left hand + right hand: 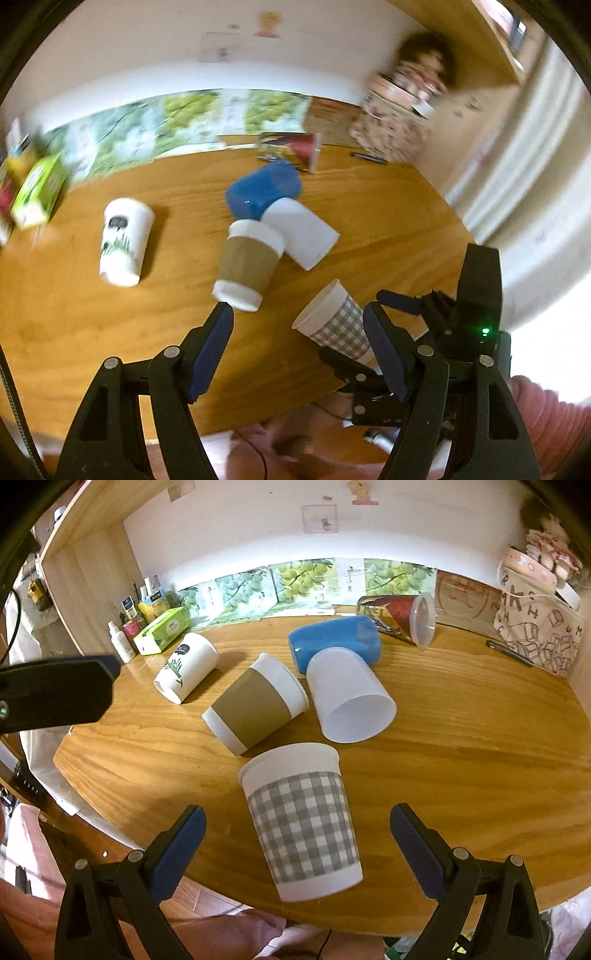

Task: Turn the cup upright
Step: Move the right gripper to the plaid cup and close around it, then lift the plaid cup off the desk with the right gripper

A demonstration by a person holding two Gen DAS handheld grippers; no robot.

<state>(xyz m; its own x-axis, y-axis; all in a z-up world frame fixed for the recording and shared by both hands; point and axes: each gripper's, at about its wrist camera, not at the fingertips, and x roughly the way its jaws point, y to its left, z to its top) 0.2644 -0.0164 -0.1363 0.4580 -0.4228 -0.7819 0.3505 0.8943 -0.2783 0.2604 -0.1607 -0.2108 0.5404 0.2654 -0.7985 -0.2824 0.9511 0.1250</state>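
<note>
Several cups lie on their sides on a round wooden table (461, 738). A grey checked paper cup (301, 823) lies nearest the front edge, between the open fingers of my right gripper (297, 816), which do not touch it. It also shows in the left wrist view (338, 321). Behind it lie a brown-sleeved cup (256, 703), a plain white cup (349, 694), a blue cup (336, 640) and a white cup with a plant print (186, 666). My left gripper (297, 314) is open and empty, above the table left of the checked cup.
A clear plastic cup (406, 616) lies at the back. A green tissue box (160, 629) and small bottles (118, 642) stand at the back left. A printed cloth bag (539, 635) and a pen (511, 651) are at the back right. The table edge is close below both grippers.
</note>
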